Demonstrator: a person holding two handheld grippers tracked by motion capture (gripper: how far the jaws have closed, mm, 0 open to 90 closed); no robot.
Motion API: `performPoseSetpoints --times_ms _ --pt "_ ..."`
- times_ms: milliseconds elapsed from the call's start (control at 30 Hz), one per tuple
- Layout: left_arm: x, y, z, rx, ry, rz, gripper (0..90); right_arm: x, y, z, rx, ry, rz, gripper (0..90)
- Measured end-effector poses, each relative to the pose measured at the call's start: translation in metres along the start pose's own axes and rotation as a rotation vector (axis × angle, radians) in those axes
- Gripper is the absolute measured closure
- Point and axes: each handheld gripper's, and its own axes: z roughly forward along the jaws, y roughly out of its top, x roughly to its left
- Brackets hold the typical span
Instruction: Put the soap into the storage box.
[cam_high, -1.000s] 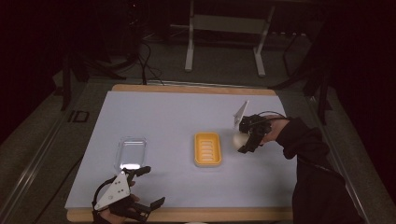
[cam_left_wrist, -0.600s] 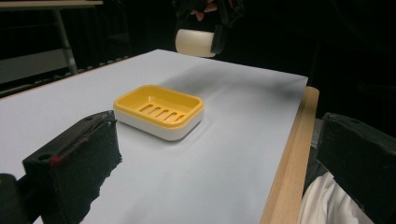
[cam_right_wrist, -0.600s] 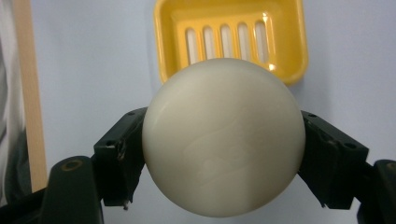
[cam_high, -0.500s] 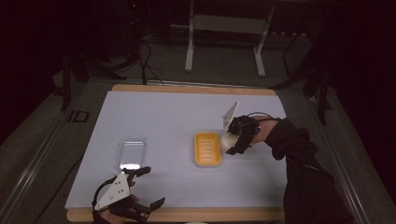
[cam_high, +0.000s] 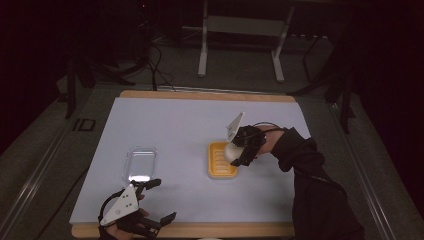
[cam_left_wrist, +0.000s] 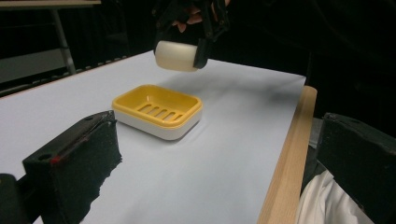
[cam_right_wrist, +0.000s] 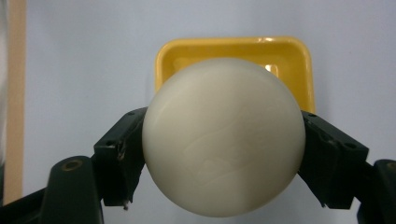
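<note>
Dim lab: covered bench (cam_high: 175, 125), floor cables (cam_high: 155, 60), metal stand (cam_high: 240, 40).

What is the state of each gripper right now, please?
Left gripper: open, holding nothing, near the table's front edge.
Right gripper: closed on the cream soap bar, held above the yellow soap dish.

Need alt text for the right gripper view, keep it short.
A cream, rounded bar of soap sits clamped between the right tool's two black jaws, seen from above. Just behind it, a yellow soap dish rests on the pale table surface, whose wooden edge runs down the left.
</note>
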Motion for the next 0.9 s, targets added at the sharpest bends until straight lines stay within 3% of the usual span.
performPoseSetpoints --times_ms 700,900 --pt "-0.001 0.000 -0.002 -0.004 -0.005 0.001 0.1 -0.014 0.010 0.047 0.013 -0.013 0.049 23.7" --pt "-0.001 0.000 -0.002 -0.004 -0.006 0.002 0.1 -0.017 0.007 0.063 0.066 -0.020 0.059 23.7"
